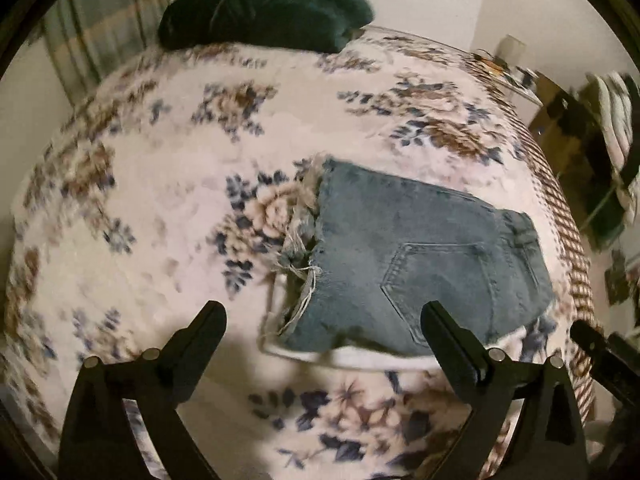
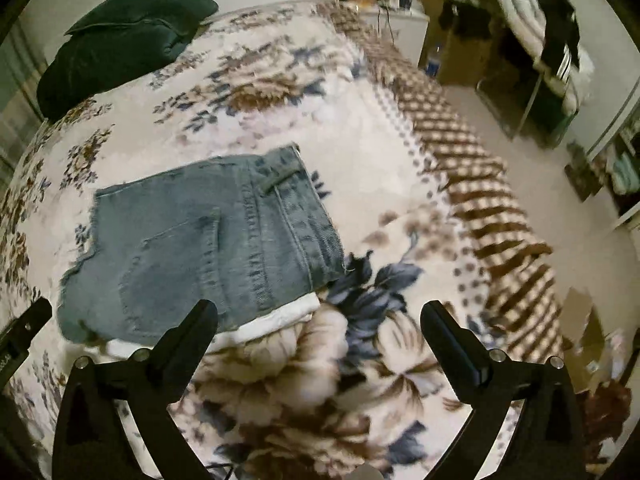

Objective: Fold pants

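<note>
Floral bedspread [image 2: 304,392] fills the foreground under both tools: left gripper [image 1: 324,312] and right gripper [image 2: 320,312] each hang with jaws wide, holding nothing. Just beyond them lies the denim pants [image 2: 208,240], folded flat, pocket up, white lining showing at the near edge; a dark green pillow [image 2: 120,36] sits far off. Risk, judged: a one-layer pinch on the plush cover would drag the fold askew.

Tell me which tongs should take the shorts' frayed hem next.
Left, probably. The left tongs hang open just short of the shorts, the hem ahead. The right tongs, also open, sit by the waistband.
</note>
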Demonstrator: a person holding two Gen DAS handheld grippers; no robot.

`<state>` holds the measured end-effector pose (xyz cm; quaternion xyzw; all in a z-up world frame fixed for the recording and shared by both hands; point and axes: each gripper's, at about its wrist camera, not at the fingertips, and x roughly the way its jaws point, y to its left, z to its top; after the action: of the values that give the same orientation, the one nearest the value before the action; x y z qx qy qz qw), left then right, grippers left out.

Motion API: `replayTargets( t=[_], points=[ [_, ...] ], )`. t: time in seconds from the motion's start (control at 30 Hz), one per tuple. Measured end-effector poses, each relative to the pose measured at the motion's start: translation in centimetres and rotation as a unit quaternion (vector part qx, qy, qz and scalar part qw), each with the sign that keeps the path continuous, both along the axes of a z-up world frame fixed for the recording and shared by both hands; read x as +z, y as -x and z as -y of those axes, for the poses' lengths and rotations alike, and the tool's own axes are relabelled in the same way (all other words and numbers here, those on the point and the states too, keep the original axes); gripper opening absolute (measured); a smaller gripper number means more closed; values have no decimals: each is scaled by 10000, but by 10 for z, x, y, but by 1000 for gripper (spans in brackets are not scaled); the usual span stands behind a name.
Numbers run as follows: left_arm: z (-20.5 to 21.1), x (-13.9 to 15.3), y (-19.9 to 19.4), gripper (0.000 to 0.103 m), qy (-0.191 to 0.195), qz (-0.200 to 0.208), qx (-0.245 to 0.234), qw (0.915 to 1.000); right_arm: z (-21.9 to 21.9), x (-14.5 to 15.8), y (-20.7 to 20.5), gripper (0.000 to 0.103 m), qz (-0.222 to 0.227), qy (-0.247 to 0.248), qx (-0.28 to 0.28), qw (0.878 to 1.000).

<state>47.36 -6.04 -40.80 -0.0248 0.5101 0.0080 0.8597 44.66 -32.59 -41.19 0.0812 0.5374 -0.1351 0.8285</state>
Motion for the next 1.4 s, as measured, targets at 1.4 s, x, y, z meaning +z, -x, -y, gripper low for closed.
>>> replayTargets(
  t=[1.4],
  points=[
    [-17,347,308,103,-206,1427,-213,9893,-100,450,378,103,2056,570,618,9750]
  ],
)
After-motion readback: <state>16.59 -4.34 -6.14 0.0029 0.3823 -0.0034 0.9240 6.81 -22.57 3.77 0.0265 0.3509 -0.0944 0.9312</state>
